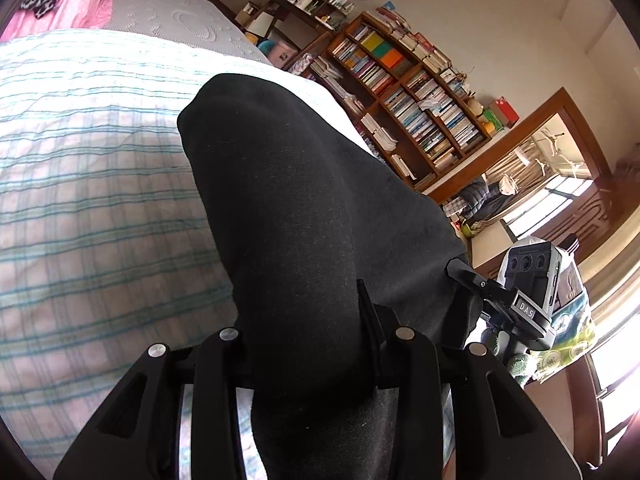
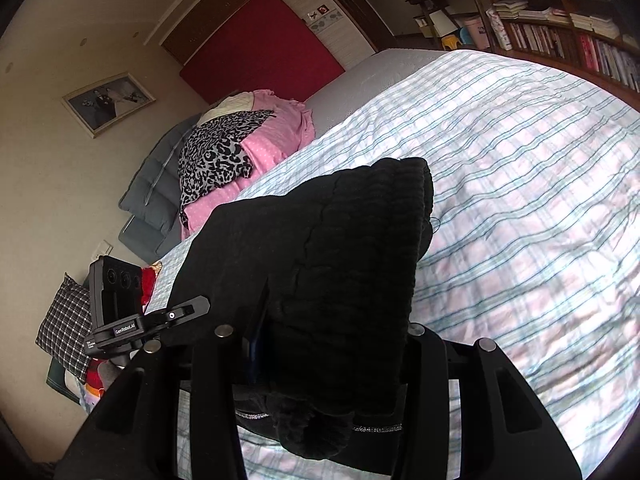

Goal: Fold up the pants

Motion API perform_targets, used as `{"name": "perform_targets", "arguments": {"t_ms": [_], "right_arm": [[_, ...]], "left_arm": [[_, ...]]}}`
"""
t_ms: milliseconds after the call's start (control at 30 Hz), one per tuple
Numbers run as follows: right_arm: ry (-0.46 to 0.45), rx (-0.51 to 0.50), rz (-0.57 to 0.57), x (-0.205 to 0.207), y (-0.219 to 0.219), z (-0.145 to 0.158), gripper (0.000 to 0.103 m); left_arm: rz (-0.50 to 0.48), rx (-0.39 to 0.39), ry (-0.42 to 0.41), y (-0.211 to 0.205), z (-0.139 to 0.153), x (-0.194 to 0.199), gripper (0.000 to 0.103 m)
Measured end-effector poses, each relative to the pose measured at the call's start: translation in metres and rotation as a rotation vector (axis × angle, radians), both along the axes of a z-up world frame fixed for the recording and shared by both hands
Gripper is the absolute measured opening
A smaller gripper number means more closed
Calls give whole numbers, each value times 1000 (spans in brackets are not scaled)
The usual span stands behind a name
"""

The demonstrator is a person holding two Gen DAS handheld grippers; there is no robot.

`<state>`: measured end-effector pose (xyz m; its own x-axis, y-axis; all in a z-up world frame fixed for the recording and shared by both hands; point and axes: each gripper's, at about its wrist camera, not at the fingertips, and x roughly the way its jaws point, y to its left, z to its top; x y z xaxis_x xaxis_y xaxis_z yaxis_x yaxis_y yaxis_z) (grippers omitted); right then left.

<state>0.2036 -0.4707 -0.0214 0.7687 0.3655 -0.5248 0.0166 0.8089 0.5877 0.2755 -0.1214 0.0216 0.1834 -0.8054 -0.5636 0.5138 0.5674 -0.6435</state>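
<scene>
Black pants (image 1: 304,184) hang draped over and between the fingers of my left gripper (image 1: 304,316), which is shut on the cloth; the cloth hides most of its fingertips. In the right wrist view the same pants (image 2: 320,248) show a thick ribbed waistband (image 2: 404,184), bunched between the fingers of my right gripper (image 2: 336,316), which is shut on them. Both grippers hold the pants up over the bed. The right gripper (image 1: 470,276) shows at the pants' right edge in the left wrist view. The left gripper (image 2: 188,310) shows at their left edge in the right wrist view.
A striped white, pink and teal quilt (image 2: 520,184) covers the bed below. A pile of pink and leopard-print clothes (image 2: 240,148) lies near the red headboard (image 2: 260,44). Bookshelves (image 1: 412,92) line the far wall. A checked cushion (image 2: 64,316) sits on the floor.
</scene>
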Motion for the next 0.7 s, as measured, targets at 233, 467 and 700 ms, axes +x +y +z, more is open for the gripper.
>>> {"name": "perform_targets", "arguments": {"t_ms": [233, 467, 700], "right_arm": [[49, -21, -23, 44, -39, -26, 43], [71, -36, -10, 55, -45, -50, 44], [94, -25, -48, 44, -42, -65, 59]], "left_arm": [[6, 24, 39, -36, -27, 38, 36], [5, 35, 56, -42, -54, 53, 42], [33, 119, 31, -38, -58, 48, 71]]}}
